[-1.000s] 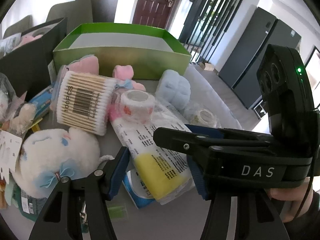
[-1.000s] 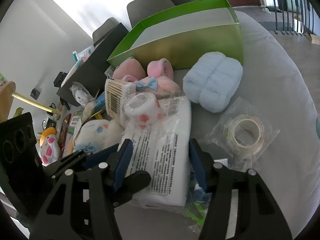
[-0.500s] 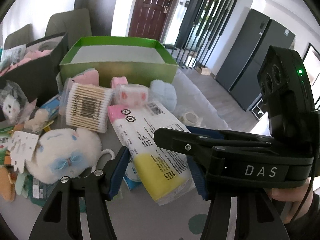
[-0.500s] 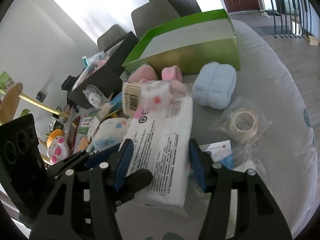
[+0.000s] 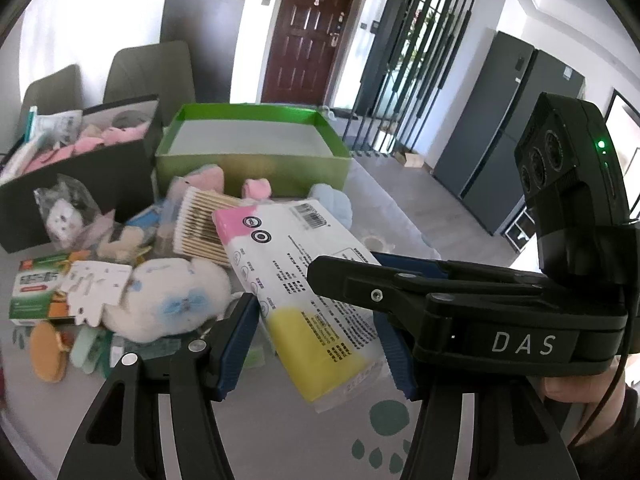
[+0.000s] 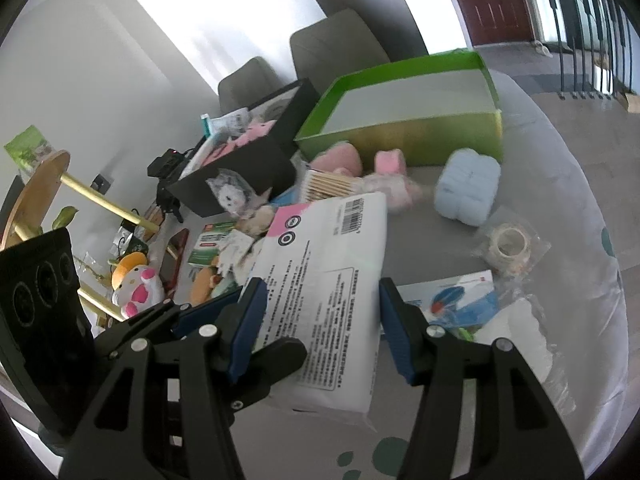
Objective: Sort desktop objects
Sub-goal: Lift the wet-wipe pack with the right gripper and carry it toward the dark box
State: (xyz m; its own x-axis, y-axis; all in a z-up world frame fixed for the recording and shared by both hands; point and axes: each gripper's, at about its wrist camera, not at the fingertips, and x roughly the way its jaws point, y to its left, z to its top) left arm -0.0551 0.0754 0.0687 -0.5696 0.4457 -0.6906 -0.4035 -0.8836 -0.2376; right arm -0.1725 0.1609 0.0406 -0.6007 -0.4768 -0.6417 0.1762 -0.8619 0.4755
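A soft tissue pack (image 5: pixel 304 280), white with a pink and a yellow end, hangs tilted above the cluttered table. My left gripper (image 5: pixel 316 344) is shut on its near yellow end, blue pads pressing both sides. My right gripper (image 6: pixel 320 328) is shut across the same pack (image 6: pixel 328 280) from the other side; its black body crosses the right of the left wrist view. An open green box (image 5: pixel 248 168) stands at the back of the table, with a black box (image 5: pixel 80 184) full of soft items to its left.
Under the pack lie a cotton swab tub (image 5: pixel 200 224), a white plush (image 5: pixel 172 300), pink plush pieces (image 6: pixel 340 158), a pale blue fluffy bundle (image 6: pixel 468 188), a bagged tape roll (image 6: pixel 508 244) and small packets. Chairs stand behind the table. A hand holds the right gripper.
Both grippers have risen with the tissue pack, which has come off the table. The printed roll that lay on the pack is no longer on it.
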